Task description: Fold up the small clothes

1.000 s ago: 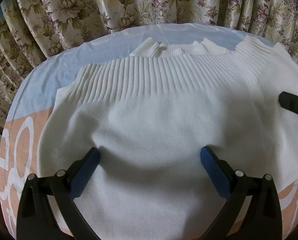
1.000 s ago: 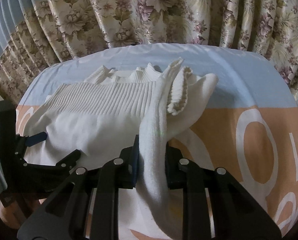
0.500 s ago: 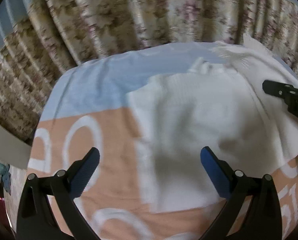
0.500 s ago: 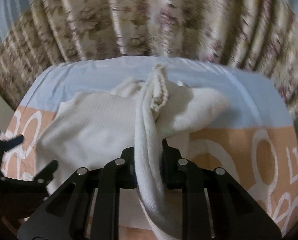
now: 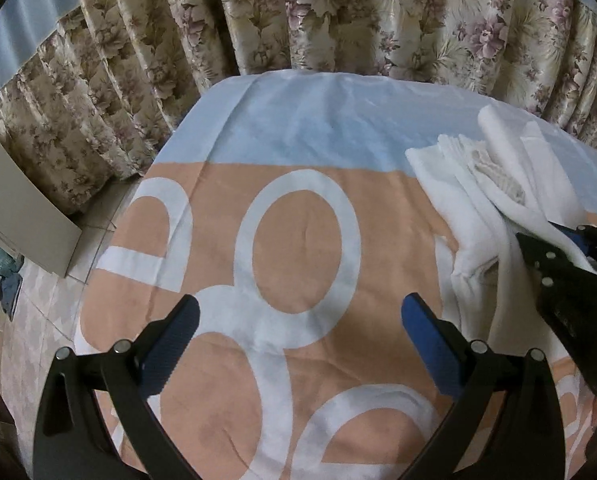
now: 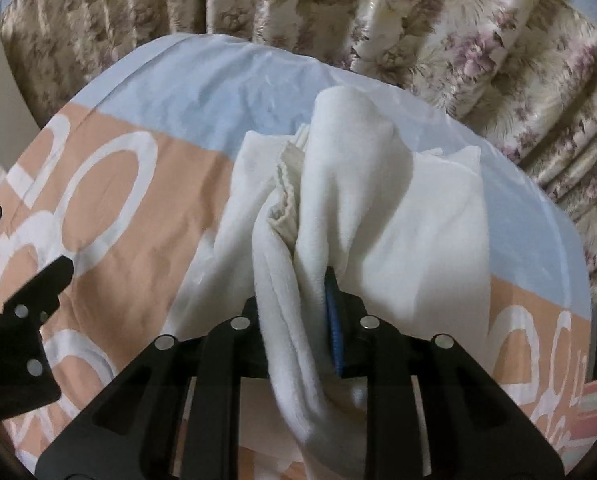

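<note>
Sweater (image 6: 378, 216) hangs bunched, clenched in the right claw (image 6: 298, 320); left claw (image 5: 298, 344) gapes empty over the bench (image 5: 298, 240). Best lay it flat and smooth the folds before letting go.

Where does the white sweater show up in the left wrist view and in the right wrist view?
Left wrist view: white sweater at the right edge, bunched beside the right gripper.
Right wrist view: sweater in the centre, pinched in the right gripper.
Shared landmark: the orange-and-blue sheet with white ring print.
</note>
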`<control>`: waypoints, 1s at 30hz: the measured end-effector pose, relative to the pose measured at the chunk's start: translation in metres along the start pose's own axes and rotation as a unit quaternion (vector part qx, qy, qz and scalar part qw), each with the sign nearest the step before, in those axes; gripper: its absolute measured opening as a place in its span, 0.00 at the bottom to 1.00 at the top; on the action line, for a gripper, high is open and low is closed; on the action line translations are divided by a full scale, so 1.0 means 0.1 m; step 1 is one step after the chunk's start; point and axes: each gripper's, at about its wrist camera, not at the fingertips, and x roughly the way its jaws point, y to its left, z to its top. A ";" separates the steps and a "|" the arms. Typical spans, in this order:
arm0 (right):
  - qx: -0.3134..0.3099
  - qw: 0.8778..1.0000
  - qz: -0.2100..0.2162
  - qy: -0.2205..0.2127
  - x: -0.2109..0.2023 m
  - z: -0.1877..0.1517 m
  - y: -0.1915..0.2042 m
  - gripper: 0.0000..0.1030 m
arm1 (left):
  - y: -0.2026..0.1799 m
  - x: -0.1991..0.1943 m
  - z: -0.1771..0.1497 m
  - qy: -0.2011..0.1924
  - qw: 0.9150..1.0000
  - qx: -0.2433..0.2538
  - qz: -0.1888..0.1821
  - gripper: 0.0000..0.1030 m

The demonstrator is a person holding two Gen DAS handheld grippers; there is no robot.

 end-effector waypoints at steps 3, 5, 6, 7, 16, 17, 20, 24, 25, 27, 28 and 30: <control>-0.001 0.999 0.040 0.003 -0.11 -0.02 -0.10 0.40 | -0.08 -0.08 0.04 -0.011 1.000 0.008 -0.008 0.99; 0.019 0.993 0.119 -0.006 -0.34 -0.06 -0.32 0.64 | -0.12 -0.13 0.07 -0.017 1.000 0.010 -0.021 0.99; 0.026 0.990 0.134 -0.016 -0.45 -0.09 -0.38 0.67 | -0.15 -0.15 0.11 -0.020 0.999 0.011 -0.028 0.99; 0.030 0.988 0.149 -0.032 -0.61 -0.11 -0.50 0.68 | -0.18 -0.18 0.14 -0.024 0.999 0.012 -0.038 0.99; 0.144 0.981 0.128 -0.026 -0.47 -0.36 -1.58 0.67 | -0.95 -0.18 0.57 -0.032 0.991 0.061 -0.116 0.99; 0.154 0.978 0.136 -0.019 -0.38 -0.40 -1.63 0.63 | -1.03 -0.13 0.62 -0.027 0.990 0.066 -0.122 0.99; 0.183 0.969 0.165 -0.007 -0.16 -0.54 -1.73 0.58 | -1.33 0.08 0.74 -0.015 0.989 0.089 -0.120 0.99; 0.191 0.964 0.183 -0.010 -0.04 -0.62 -1.73 0.53 | -1.45 0.28 0.81 -0.004 0.989 0.102 -0.108 0.92; 0.190 0.964 0.185 -0.011 -0.01 -0.63 -1.73 0.50 | -1.46 0.31 0.80 -0.005 0.988 0.104 -0.112 0.78; 0.189 0.963 0.193 -0.014 0.01 -0.62 -1.73 0.41 | -1.44 0.40 0.79 0.009 0.987 0.108 -0.122 0.48; 0.186 0.963 0.195 -0.014 0.04 -0.62 -1.72 0.41 | -1.41 0.43 0.77 0.014 0.985 0.103 -0.138 0.39; 0.180 0.965 0.189 -0.018 0.05 -0.62 -1.69 0.33 | -1.36 0.41 0.74 0.007 0.983 0.101 -0.150 0.21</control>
